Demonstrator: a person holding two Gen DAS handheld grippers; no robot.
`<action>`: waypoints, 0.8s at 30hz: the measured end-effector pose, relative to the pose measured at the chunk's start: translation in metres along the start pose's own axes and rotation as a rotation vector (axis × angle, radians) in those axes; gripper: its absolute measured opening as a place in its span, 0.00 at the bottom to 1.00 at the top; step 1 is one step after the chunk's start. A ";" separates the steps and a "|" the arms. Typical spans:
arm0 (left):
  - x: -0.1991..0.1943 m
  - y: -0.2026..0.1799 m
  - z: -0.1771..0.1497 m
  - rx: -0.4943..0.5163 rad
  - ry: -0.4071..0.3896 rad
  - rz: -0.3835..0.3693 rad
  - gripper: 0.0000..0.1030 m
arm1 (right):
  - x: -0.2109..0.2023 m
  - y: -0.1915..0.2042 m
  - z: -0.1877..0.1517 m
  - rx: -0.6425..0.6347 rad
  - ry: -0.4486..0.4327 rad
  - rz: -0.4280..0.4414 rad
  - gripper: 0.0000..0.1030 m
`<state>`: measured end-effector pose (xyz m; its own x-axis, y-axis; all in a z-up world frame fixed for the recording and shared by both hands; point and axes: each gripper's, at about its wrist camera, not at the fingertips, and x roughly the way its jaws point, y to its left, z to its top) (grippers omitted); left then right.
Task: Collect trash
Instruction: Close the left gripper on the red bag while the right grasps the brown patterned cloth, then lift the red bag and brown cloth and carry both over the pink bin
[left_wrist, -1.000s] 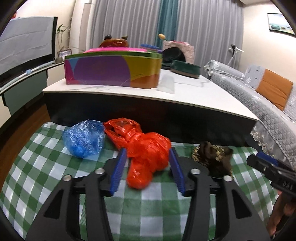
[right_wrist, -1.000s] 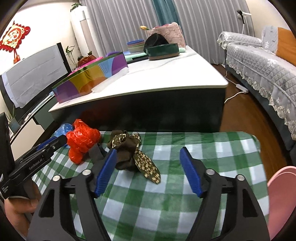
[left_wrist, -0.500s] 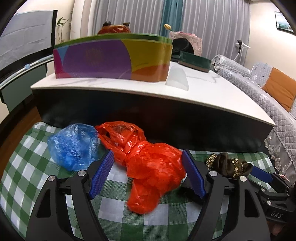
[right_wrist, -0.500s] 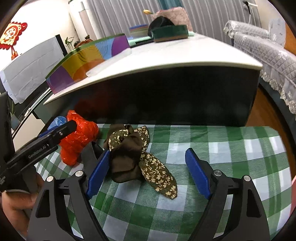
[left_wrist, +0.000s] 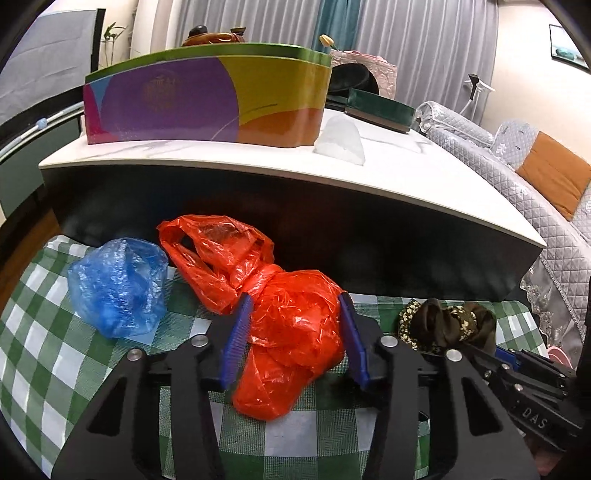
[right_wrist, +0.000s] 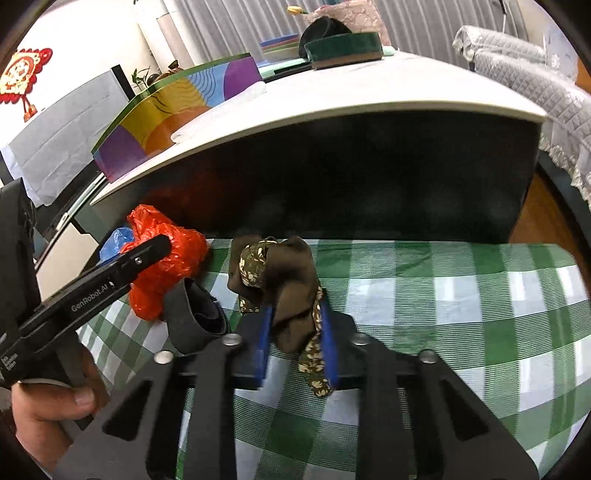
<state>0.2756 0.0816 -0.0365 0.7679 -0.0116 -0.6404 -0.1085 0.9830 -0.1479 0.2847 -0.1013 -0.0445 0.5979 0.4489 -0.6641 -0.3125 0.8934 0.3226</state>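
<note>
Left gripper (left_wrist: 293, 336): black frame, blue ribbed pads, jaws just closing around the crumpled red plastic bag (left_wrist: 288, 332); both pads press its bulging middle, so it counts as grasped. Bag's loose handles trail up and left on the green-and-white checked cloth (left_wrist: 44, 354).

Item, far left: crumpled blue plastic bag (left_wrist: 118, 288), resting on the cloth just beside the red one, untouched.

Item, centre: red bag as above. Judgement: the hold sits on springy film, not on a firm core; a slow squeeze until the pads stop giving, then a straight lift, should keep it from sliding out. The trailing handles could drag against the blue bag as it rises.

Item, right of the red bag: wad of dark brown cloth with a floral-print strip (right_wrist: 284, 291), lying on the same checked cloth.

Right gripper (right_wrist: 293, 339): same build, jaws just closing, clamped narrow on the lower part of the brown wad. The floral strip hangs down between the pads. Judgement: the grip looks low on the wad, so the upper folds may flop over on lifting; raise it gently and keep it clear of the neighbouring gripper, which is near.

Background: white-topped table (left_wrist: 406, 173) with a dark front, carrying a multicoloured box (left_wrist: 207, 103).

Task status, judged: two pieces secured, one remaining.
</note>
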 end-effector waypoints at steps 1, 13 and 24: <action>-0.001 0.000 0.001 -0.002 -0.001 -0.001 0.42 | -0.003 0.000 0.000 0.000 -0.007 -0.008 0.17; -0.053 -0.007 0.003 0.017 -0.051 -0.020 0.42 | -0.056 0.004 0.000 -0.002 -0.092 -0.060 0.15; -0.120 -0.024 -0.001 0.085 -0.104 -0.048 0.42 | -0.124 0.012 -0.007 -0.011 -0.143 -0.085 0.15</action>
<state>0.1857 0.0595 0.0427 0.8325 -0.0438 -0.5523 -0.0202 0.9938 -0.1093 0.2016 -0.1458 0.0370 0.7212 0.3697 -0.5859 -0.2636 0.9285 0.2614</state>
